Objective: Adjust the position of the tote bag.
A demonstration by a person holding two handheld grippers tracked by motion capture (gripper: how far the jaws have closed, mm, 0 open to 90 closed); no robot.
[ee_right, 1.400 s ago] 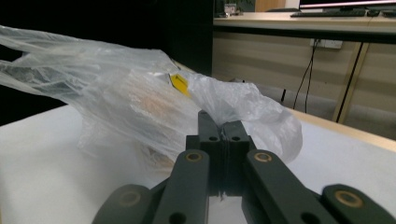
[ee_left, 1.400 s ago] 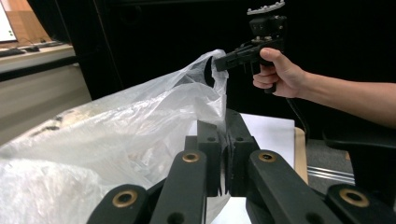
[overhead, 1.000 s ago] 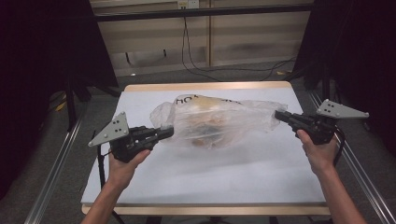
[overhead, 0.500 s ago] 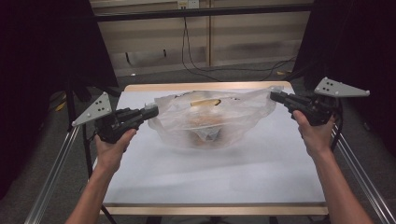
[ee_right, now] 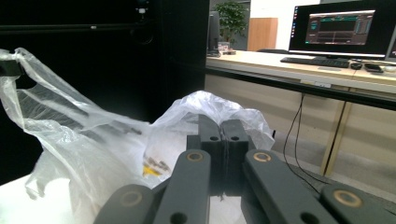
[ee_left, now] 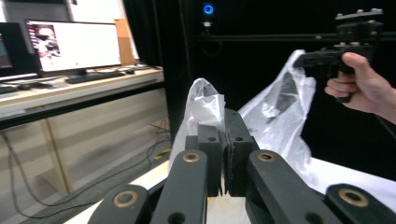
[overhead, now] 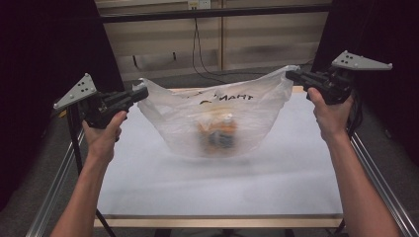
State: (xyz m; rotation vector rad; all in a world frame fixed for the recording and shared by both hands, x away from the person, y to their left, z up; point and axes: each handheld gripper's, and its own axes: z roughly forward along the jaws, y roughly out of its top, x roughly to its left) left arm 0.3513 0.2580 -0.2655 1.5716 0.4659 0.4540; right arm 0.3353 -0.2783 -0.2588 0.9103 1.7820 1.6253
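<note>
While both hands have risen since before | my left gripper (overhead: 143, 92) clamps plastic bag (overhead: 217, 123) edge | my right gripper (overhead: 291, 75) clamps opposite edge | bag now hangs stretched above white table (overhead: 207, 187), earlier slumped on it

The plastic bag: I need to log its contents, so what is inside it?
Through the translucent plastic bag, orange and dark items sit bunched at the sagging bottom. The film blurs them, so what they are and how many cannot be told; anything behind them is hidden.
</note>
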